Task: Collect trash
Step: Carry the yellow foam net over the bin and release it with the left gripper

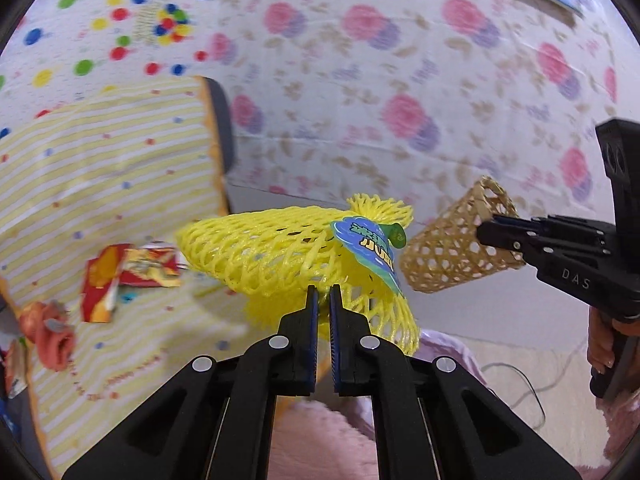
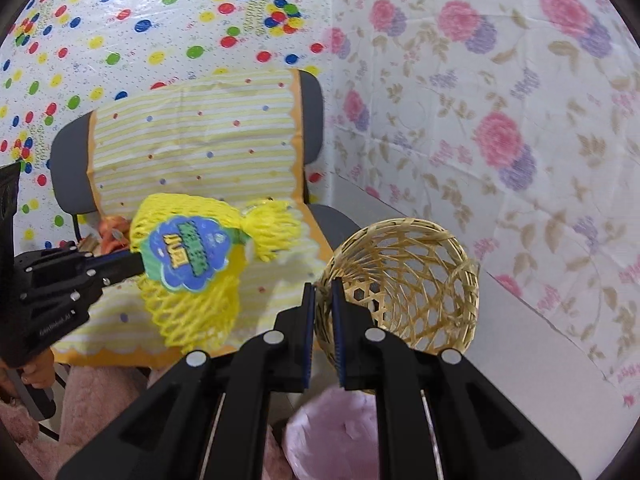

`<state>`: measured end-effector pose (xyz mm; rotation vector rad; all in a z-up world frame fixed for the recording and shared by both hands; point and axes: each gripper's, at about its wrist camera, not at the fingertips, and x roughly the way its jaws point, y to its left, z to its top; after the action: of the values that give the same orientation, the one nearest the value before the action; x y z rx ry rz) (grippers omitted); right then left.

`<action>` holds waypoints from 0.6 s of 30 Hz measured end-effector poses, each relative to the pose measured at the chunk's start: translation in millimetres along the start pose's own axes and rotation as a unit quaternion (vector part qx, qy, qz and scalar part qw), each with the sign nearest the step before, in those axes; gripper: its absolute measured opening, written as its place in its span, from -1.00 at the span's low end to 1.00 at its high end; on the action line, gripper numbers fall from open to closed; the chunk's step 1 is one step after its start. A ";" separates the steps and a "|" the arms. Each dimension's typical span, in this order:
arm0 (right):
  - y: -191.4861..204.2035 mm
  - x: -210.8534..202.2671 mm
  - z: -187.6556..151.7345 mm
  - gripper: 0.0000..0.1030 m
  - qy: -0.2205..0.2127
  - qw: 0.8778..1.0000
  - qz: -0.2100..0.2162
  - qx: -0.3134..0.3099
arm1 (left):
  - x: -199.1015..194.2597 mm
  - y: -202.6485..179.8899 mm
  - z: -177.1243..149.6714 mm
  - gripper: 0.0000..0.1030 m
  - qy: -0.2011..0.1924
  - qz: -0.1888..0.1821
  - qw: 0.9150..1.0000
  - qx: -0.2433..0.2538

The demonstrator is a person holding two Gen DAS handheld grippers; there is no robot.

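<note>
left gripper (image 1: 324,292): jaws near-closed, pinching the yellow foam net (image 1: 288,256) by its mesh; net is airborne, off the chair.
right gripper (image 2: 323,292): jaws narrow, clamped on the rim of the woven basket (image 2: 404,284); basket tipped on its side, mouth facing the camera, looks empty.
landmark: pink-lined bin (image 2: 332,436), on the floor straight below the basket, in front of the chair (image 2: 192,140).
net vs bin: up and to the left of the bin, just beside the basket, not touching it.
remaining trash: red wrappers (image 1: 124,276) and an orange crumpled piece (image 1: 52,332) on the chair seat, well left of the bin.
step: carry phase, net in transit. Target is probably the basket, but could be the bin.
next: bring net over the chosen opening, spread jaws; foam is light and snaggy, may cling to pads.
</note>
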<state>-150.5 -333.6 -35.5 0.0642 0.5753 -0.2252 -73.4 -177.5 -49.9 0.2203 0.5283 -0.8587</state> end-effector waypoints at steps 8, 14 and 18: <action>-32.6 -13.5 -52.8 -0.83 0.043 0.997 -0.051 0.037 | 44.5 -53.9 -35.1 -0.89 0.045 -0.063 0.997 0.030; -54.3 -1.0 -83.1 -0.83 0.081 0.993 -0.056 0.071 | 79.8 -73.2 -50.5 -0.89 0.088 -0.090 0.991 0.040; -62.9 13.9 -94.5 -0.82 0.102 0.990 -0.051 0.083 | 101.0 -83.4 -52.8 -0.89 0.116 -0.100 0.987 0.052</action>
<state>-203.9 -385.8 -122.1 0.2215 0.7641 -0.3679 -102.0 -277.1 -145.9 0.3702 0.7324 -1.0639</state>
